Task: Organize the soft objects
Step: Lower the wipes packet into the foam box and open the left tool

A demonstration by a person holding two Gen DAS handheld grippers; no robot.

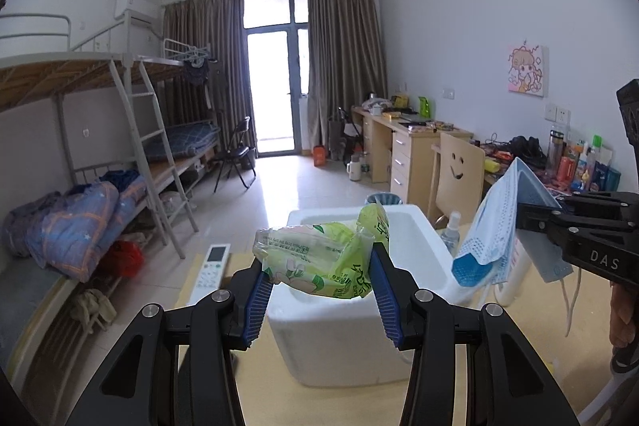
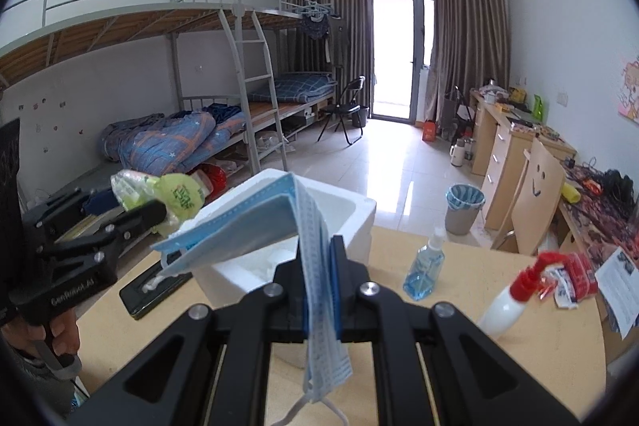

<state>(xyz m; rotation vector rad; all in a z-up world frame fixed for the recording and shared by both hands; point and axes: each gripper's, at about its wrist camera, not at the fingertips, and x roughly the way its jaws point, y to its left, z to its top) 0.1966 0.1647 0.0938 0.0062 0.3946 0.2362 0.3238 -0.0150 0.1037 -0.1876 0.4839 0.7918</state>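
black claw [image 1: 319, 290] arms, blue ribbed pads [image 1: 255, 300], silver screws.

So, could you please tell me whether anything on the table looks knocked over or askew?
Yes: the white spray bottle with the red trigger leans steeply instead of standing, next to red packets. The blue bottle nearby stands upright.

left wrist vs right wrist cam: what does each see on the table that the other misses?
Only the left wrist view shows the white remote control, lying on the table left of the foam box.

Only the right wrist view shows the white spray bottle with a red trigger, the red packet behind it, and a black tray left of the box.

Both show the white foam box, the blue liquid bottle, the left claw shut on the green tissue pack, and the right claw shut on the blue face masks.
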